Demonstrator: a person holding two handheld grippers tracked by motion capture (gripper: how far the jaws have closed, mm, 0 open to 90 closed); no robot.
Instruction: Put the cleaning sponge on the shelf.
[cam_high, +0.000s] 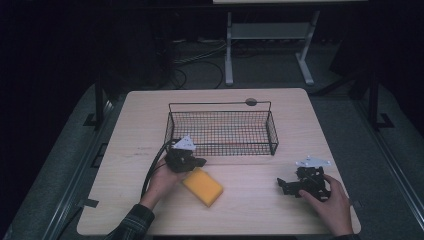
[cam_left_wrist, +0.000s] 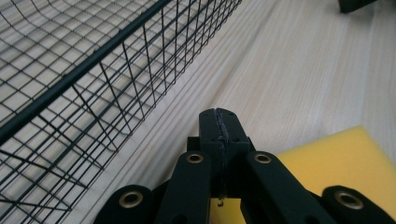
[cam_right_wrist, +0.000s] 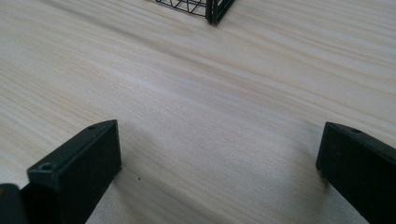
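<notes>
Resting near the table's front edge, a person's two hands each hold a black gripper over the pale wood. The right gripper, close to the front right corner, has its jaws spread wide with nothing between them; its own view shows bare wood grain in the gap. The left gripper, left of centre, has its jaws pressed together at the tips and holds nothing; in its own view the closed tips hang just over the near end of a yellow sponge.

That sponge, a flat rectangular block lying at an angle near the front middle of the table, touches or sits just beside the left gripper. It looks like soft foam: probably light, easily squashed and not slippery, so a grip across its short width near one end, with the jaws closing on the two long sides, would likely hold it without damage.

Farther back, a black wire basket stands empty across the table's centre, its long side facing the person.
</notes>
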